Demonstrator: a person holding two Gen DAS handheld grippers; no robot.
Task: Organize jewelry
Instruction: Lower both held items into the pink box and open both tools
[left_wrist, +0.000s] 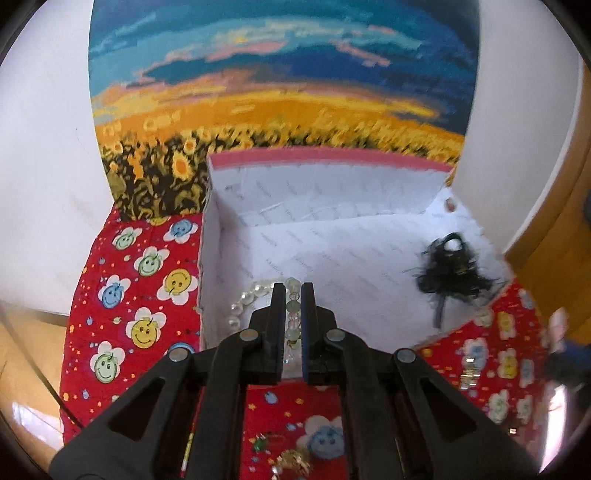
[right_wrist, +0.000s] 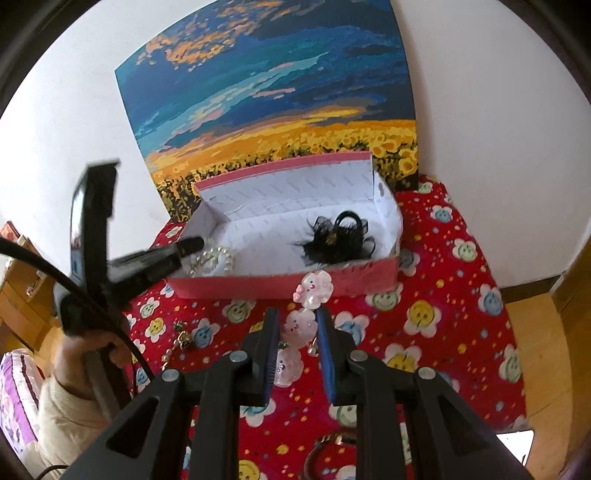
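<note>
A pink box (right_wrist: 280, 286) with a white inside stands on the red cloth; it also shows in the left wrist view (left_wrist: 332, 240). A black feathery hair tie (right_wrist: 338, 238) lies in its right part, and it shows in the left wrist view too (left_wrist: 452, 267). My left gripper (left_wrist: 294, 291) is shut on a pearl and green bead bracelet (left_wrist: 291, 317) over the box's left end; the beads (right_wrist: 214, 258) lie partly in the box. My right gripper (right_wrist: 297, 317) holds a pink flower-bead bracelet (right_wrist: 301, 325) between its fingers, just before the box's front wall.
A sunflower painting (right_wrist: 273, 92) leans on the white wall behind the box. Small earrings and a pearl piece (right_wrist: 181, 341) lie on the smiley-flower cloth (right_wrist: 443, 314) at front left. A ring-shaped item (right_wrist: 325, 448) lies near the front. Wooden furniture stands at both sides.
</note>
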